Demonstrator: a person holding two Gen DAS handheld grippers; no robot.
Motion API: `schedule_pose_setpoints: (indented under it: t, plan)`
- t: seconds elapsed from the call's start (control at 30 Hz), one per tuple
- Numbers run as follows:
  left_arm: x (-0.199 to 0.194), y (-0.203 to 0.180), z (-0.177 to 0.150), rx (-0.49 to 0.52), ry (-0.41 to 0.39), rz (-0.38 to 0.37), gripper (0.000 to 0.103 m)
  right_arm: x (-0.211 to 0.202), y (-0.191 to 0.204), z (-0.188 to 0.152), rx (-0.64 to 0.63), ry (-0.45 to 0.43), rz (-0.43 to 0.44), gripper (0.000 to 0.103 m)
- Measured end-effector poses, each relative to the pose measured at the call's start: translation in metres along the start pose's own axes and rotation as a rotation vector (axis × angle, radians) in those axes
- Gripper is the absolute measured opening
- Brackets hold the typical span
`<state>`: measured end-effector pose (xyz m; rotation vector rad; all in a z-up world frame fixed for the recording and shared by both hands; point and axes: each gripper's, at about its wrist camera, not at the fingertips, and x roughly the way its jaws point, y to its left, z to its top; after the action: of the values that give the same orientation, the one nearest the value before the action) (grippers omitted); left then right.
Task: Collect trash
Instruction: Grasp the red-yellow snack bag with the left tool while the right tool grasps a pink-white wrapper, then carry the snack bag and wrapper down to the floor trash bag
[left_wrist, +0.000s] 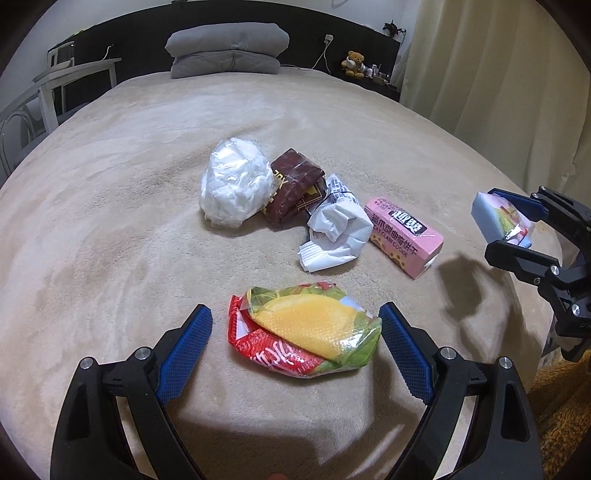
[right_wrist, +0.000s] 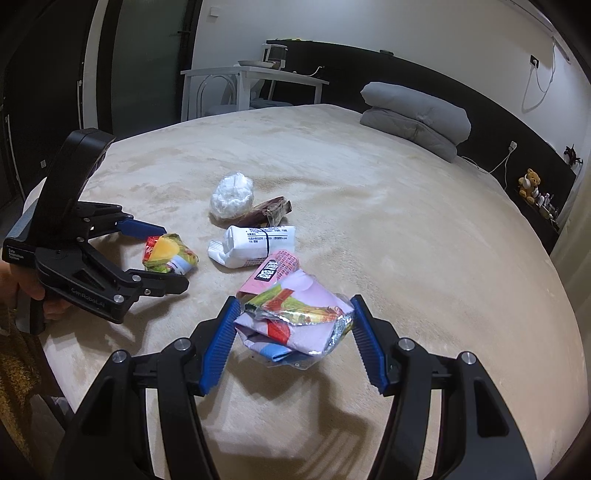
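Crumpled wrapper (right_wrist: 295, 325) foil lining visible only in right wrist view.

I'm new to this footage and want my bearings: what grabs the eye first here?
A cluster of trash sits mid-bed: a white plastic bundle, brown wrapper and pink cookie box. Nearest, the open left tool straddles a red-and-yellow snack bag, while the right tool grips a crumpled pastel wrapper.
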<state>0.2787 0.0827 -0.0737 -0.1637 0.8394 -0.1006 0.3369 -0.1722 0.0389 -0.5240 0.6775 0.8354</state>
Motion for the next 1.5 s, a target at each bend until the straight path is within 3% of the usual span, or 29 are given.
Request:
schedule_pose_setpoints:
  t: [0.07,0.13,0.23,0.67,1.5]
  plan:
    - [0.001,-0.002,0.001,0.006,-0.001,0.011,0.088,0.000,0.000,0.000,0.001,0.000,0.000,0.061]
    - [0.003,-0.004,0.002,0.010,0.001,0.012,0.072,0.000,-0.001,0.000,0.002,-0.001,-0.005,0.061]
    - [0.003,-0.009,0.003,0.031,-0.001,0.032,0.070,-0.002,-0.003,-0.002,0.005,-0.002,-0.009,0.061]
    - [-0.020,-0.014,-0.001,0.011,-0.045,0.032,0.070,-0.017,-0.003,-0.007,0.038,-0.006,-0.027,0.061]
    - [-0.106,-0.045,-0.042,-0.049,-0.168,-0.036,0.070,-0.086,0.051,-0.039,0.133,-0.048,-0.040,0.061]
